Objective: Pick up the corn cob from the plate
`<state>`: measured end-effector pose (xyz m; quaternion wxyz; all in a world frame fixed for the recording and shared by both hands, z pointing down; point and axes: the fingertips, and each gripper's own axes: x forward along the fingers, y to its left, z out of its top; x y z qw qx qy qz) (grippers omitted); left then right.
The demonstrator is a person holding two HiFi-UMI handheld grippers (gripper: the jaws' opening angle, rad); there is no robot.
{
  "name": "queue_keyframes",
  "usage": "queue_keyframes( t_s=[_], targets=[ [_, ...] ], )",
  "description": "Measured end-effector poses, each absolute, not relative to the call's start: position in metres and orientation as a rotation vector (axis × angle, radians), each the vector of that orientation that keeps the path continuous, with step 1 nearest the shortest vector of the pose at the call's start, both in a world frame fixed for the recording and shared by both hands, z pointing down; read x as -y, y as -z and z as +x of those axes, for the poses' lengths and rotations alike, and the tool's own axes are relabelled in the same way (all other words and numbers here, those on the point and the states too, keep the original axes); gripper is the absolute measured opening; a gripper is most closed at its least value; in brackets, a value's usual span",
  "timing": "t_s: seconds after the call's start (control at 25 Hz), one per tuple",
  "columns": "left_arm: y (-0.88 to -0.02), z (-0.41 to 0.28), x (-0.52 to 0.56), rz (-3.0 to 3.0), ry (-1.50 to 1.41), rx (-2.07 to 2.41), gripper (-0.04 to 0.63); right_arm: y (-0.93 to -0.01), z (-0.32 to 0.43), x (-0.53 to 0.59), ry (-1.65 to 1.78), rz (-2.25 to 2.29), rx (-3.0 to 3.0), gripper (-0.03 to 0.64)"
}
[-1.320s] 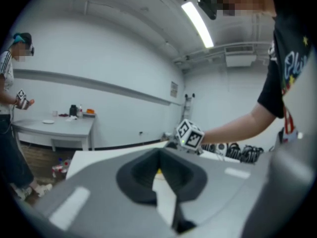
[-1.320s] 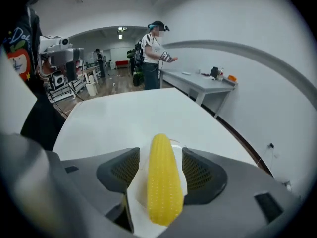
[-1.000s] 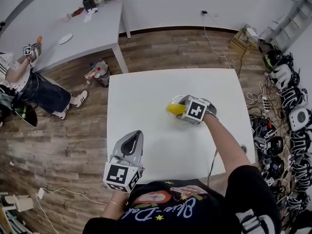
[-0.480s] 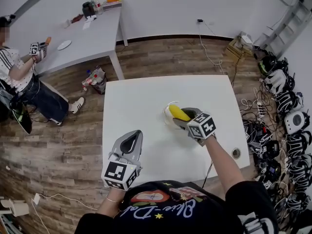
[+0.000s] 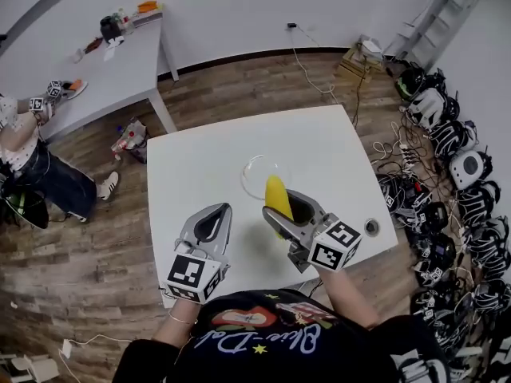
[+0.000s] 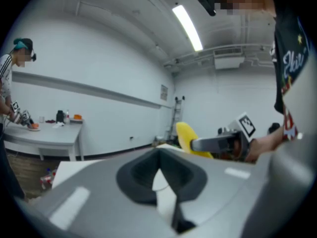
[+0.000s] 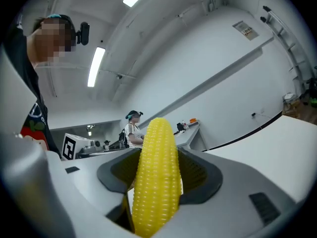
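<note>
Clearly, right hand-held gripper (image 5: 282,209) clamps corn cob (image 5: 275,191) near plate (image 5: 251,171); left hand-held gripper (image 5: 218,211) closed.

Corn (image 5: 275,196): yellow, whole, lifted clear, clamped lengthwise in the right gripper (image 5: 283,218).
Plate (image 5: 243,178): clear, round, just beyond the corn.

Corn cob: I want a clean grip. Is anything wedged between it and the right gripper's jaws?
Nothing visible. The right gripper has its jaws closed directly on the corn cob, which is clear of the glass plate. The left gripper is off to the side.
</note>
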<state>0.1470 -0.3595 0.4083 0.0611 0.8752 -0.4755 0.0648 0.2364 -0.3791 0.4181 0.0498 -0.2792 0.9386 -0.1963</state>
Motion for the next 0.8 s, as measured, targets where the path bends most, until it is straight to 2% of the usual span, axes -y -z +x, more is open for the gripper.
queue_keyframes(
  t_s=[0.8],
  targets=[
    [-0.414, 0.171, 0.347, 2.689, -0.236, 1.32, -0.009, -0.396, 0.256, 0.354, 0.688, -0.877, -2.747, 0.247]
  ],
)
